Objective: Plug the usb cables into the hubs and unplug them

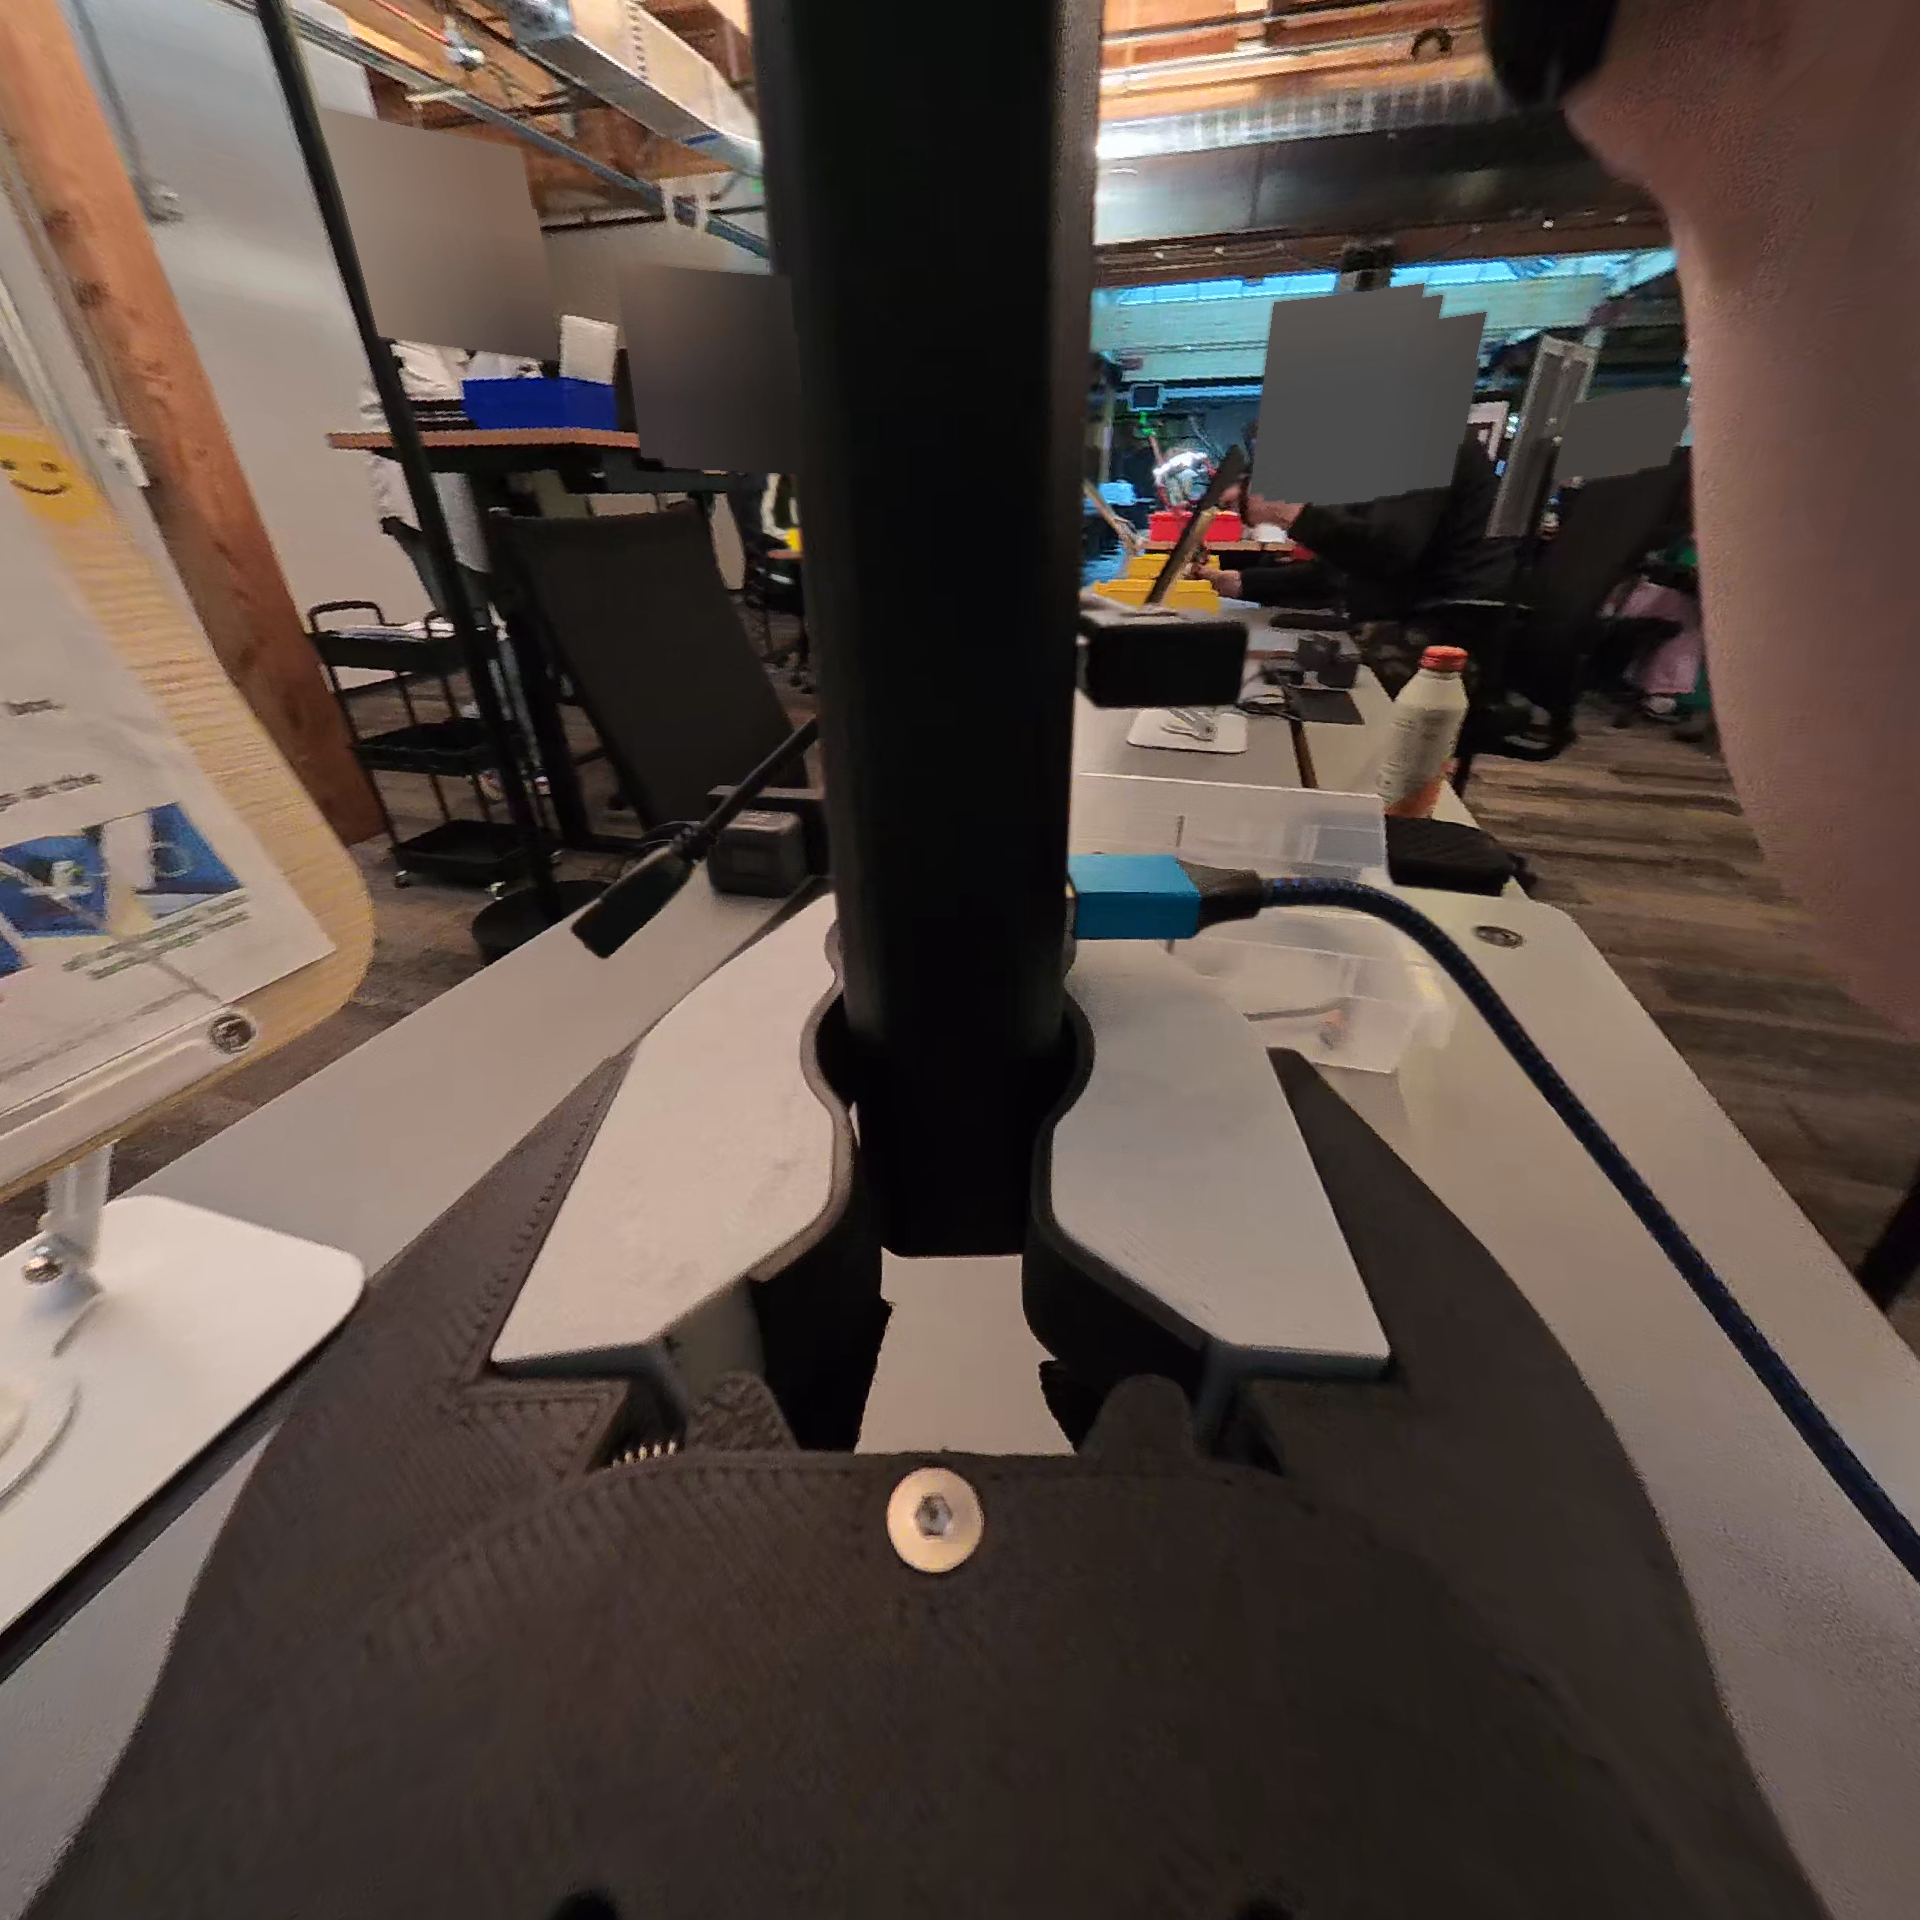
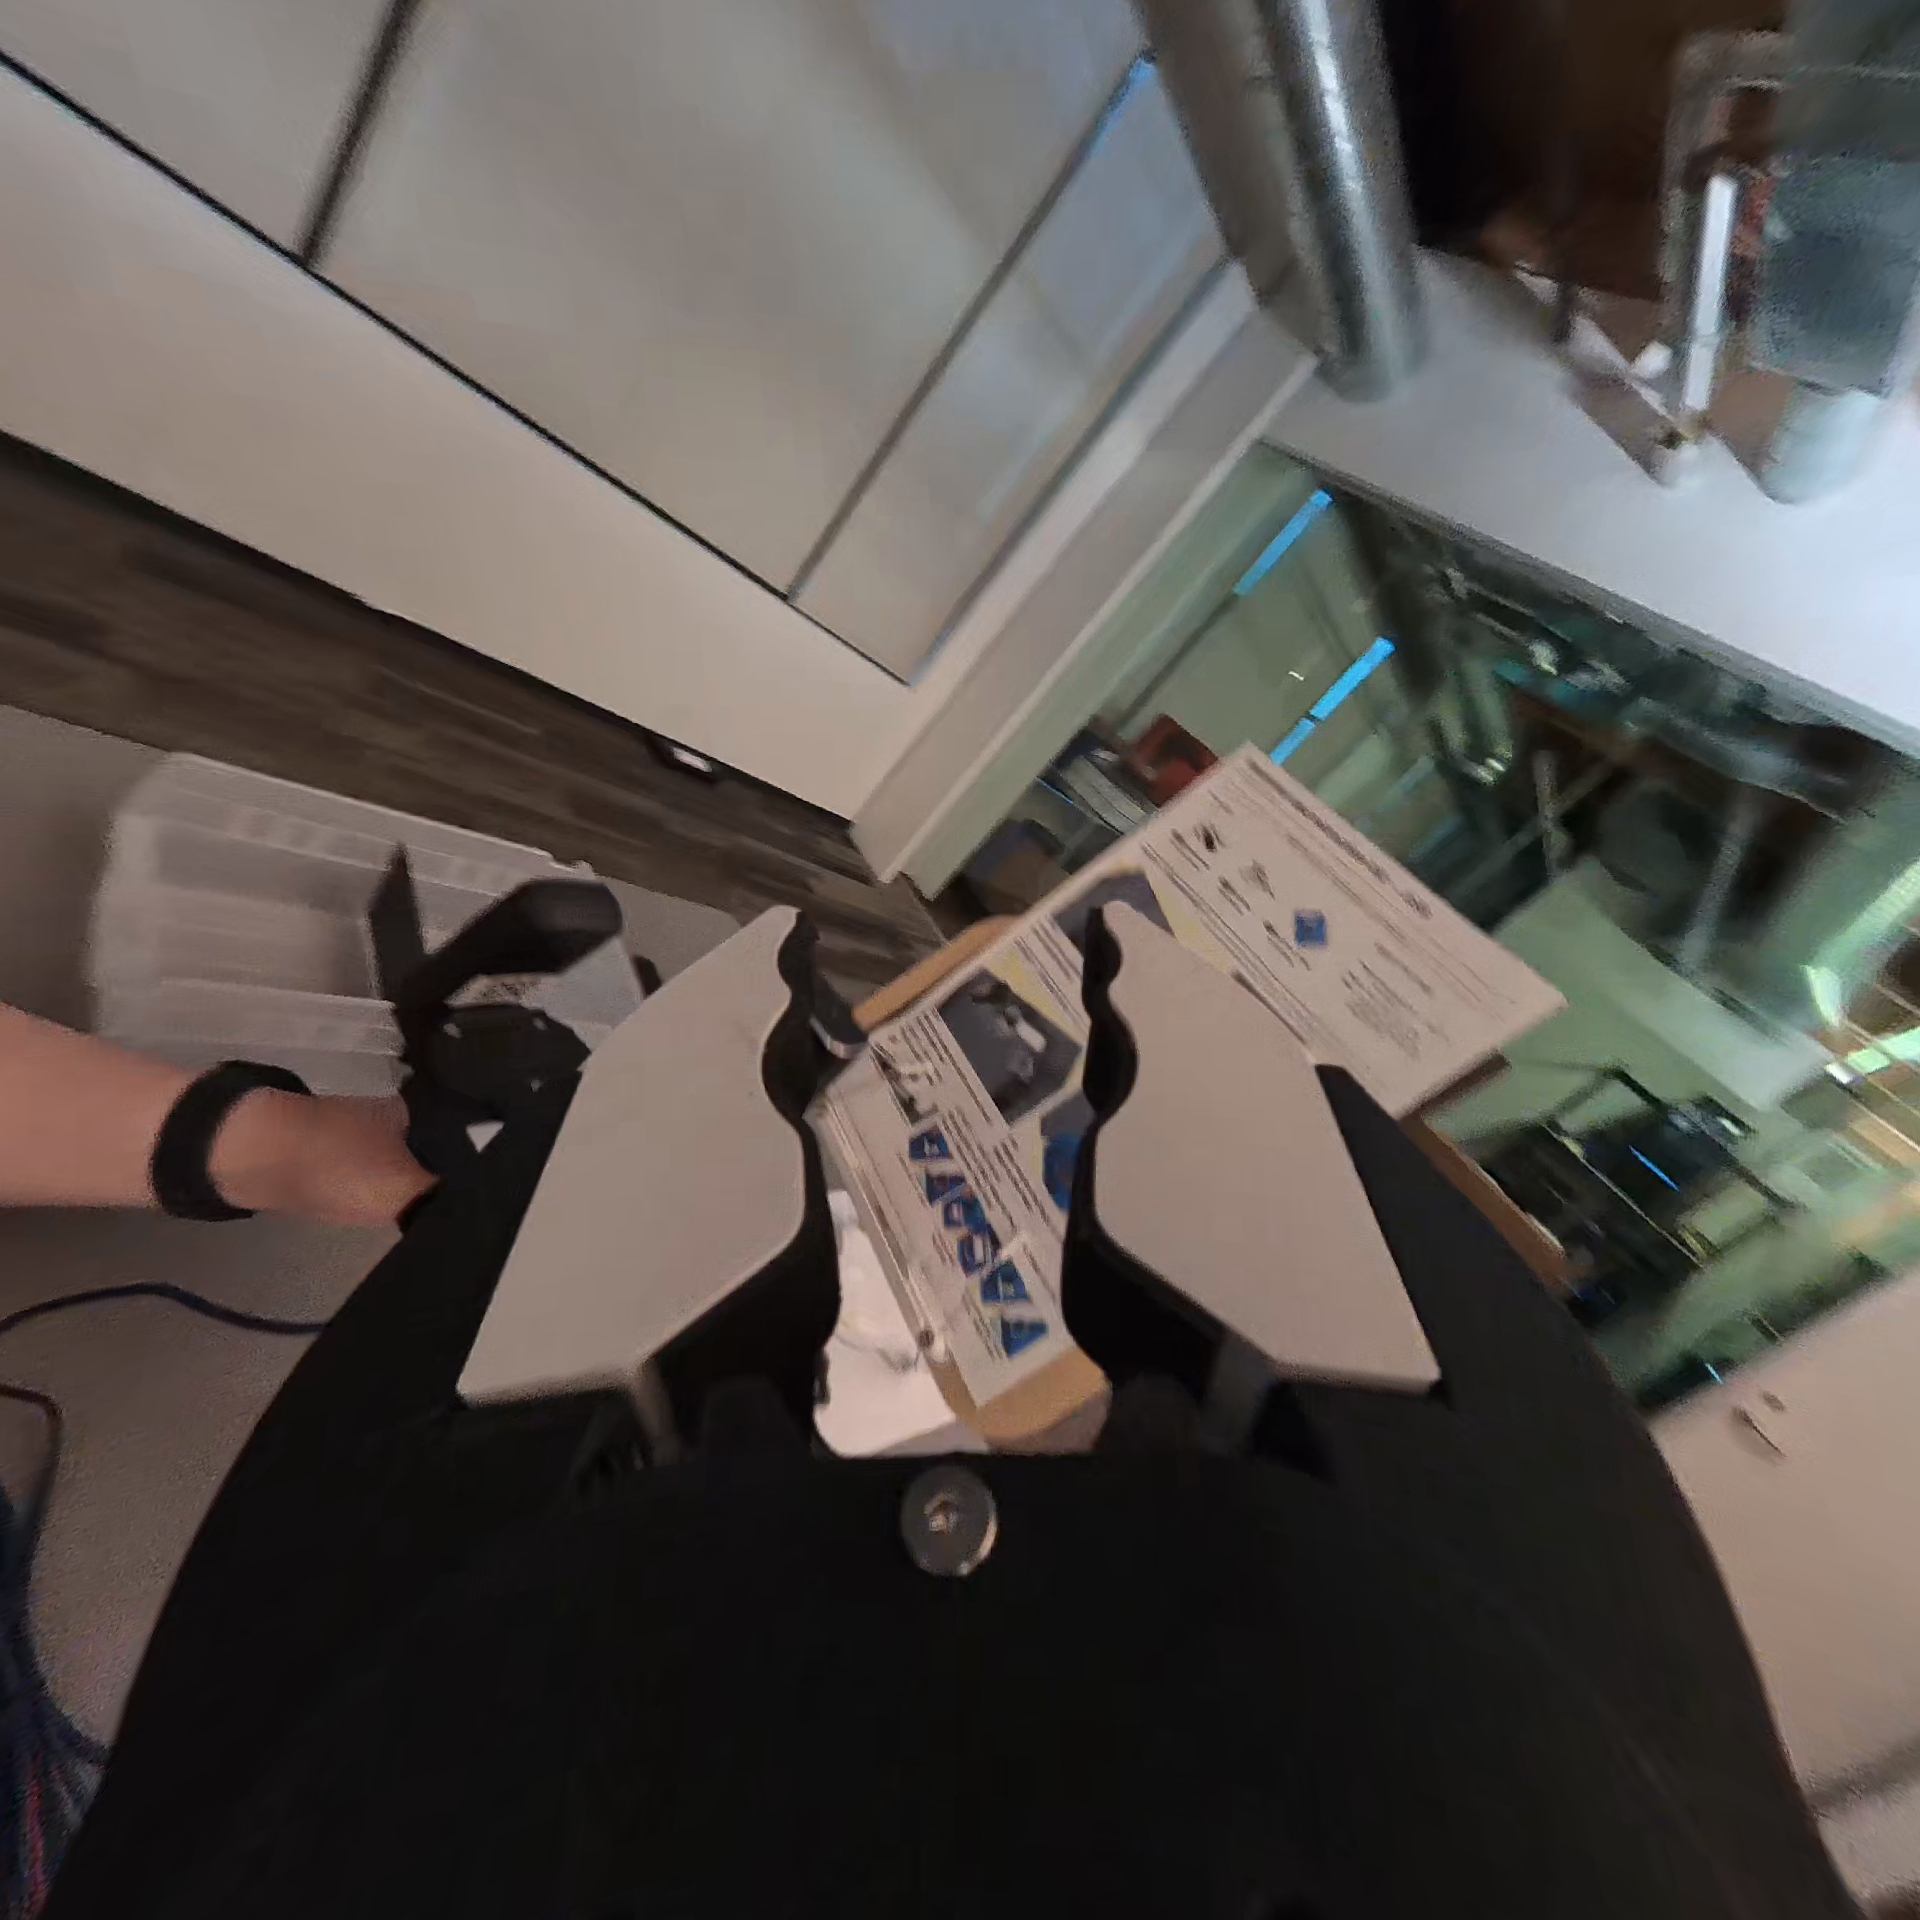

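Left wrist view, left to right: printed sheet on a wooden board [image 1: 156, 790] tilted on a white stand at the far left edge; loose black cable end [image 1: 634, 899] sticking out above the surface just left of centre; left gripper [image 1: 951, 1070] clamped on a tall black hub [image 1: 940, 520], held upright, filling the middle of the view from the top edge down between the jaws. Jaws pressed against both sides of the hub's lower end. On the hub's right side, blue USB plug [image 1: 1132, 896] seated in a port, pointing sideways; its braided blue cable [image 1: 1558, 1101] curving right and down across the grey surface [image 1: 1621, 1039] toward the lower right edge. Clear plastic box [image 1: 1247, 831] behind the plug; white bottle with orange cap [image 1: 1423, 727] farther back; a forearm along the right edge. Right wrist view, blurred and steeply tilted: a hand with a black wristband [image 2: 312, 1153] at left, gripping the other tool's handle; white plastic bin [image 2: 239, 894] behind it; right gripper [image 2: 940, 997] centred, jaws apart, nothing between them; printed sheet on its board [image 2: 1247, 935] visible through and beyond the gap; ceiling duct [image 2: 1320, 187] upper right.
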`<move>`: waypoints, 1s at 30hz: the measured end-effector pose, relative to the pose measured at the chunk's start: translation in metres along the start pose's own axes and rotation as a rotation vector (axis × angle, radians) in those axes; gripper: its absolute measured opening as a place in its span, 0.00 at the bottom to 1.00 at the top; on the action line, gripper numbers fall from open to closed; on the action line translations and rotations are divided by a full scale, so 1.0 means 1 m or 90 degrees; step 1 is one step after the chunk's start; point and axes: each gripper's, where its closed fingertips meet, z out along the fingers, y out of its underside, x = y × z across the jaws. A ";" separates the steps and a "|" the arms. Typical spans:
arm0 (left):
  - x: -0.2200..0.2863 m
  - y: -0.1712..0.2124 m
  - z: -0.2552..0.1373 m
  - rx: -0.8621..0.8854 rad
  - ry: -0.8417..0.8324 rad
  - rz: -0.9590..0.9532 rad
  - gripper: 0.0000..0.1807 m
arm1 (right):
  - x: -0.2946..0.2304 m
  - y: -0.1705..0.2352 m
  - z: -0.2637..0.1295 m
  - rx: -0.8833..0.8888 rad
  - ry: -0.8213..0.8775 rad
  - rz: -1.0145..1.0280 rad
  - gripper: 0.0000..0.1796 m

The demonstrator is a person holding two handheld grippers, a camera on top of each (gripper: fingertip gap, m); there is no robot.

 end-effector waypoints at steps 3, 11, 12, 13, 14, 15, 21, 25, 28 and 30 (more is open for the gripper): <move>-0.010 0.001 -0.003 0.009 -0.022 -0.007 0.16 | -0.015 0.043 -0.010 -0.024 0.053 0.036 0.27; -0.026 0.006 -0.007 0.018 -0.079 0.005 0.16 | -0.071 0.150 0.019 -0.109 0.088 0.217 0.28; -0.029 0.007 -0.007 0.017 -0.093 0.010 0.16 | -0.078 0.155 0.027 -0.102 0.093 0.247 0.27; -0.032 0.008 -0.008 0.017 -0.109 0.015 0.16 | -0.084 0.160 0.034 -0.095 0.106 0.276 0.27; -0.035 0.009 -0.008 0.018 -0.123 0.018 0.16 | -0.089 0.165 0.042 -0.092 0.125 0.303 0.27; -0.037 0.009 -0.009 0.021 -0.136 0.020 0.16 | -0.096 0.168 0.050 -0.087 0.138 0.326 0.26; -0.051 0.010 -0.018 0.035 -0.194 0.023 0.16 | -0.127 0.188 0.092 -0.110 0.201 0.415 0.22; -0.055 0.010 -0.021 0.039 -0.209 0.035 0.16 | -0.131 0.199 0.107 -0.137 0.233 0.431 0.18; -0.056 0.011 -0.022 0.038 -0.214 0.040 0.16 | -0.133 0.203 0.114 -0.137 0.235 0.446 0.17; -0.057 0.011 -0.022 0.034 -0.217 0.048 0.16 | -0.136 0.205 0.117 -0.136 0.227 0.457 0.15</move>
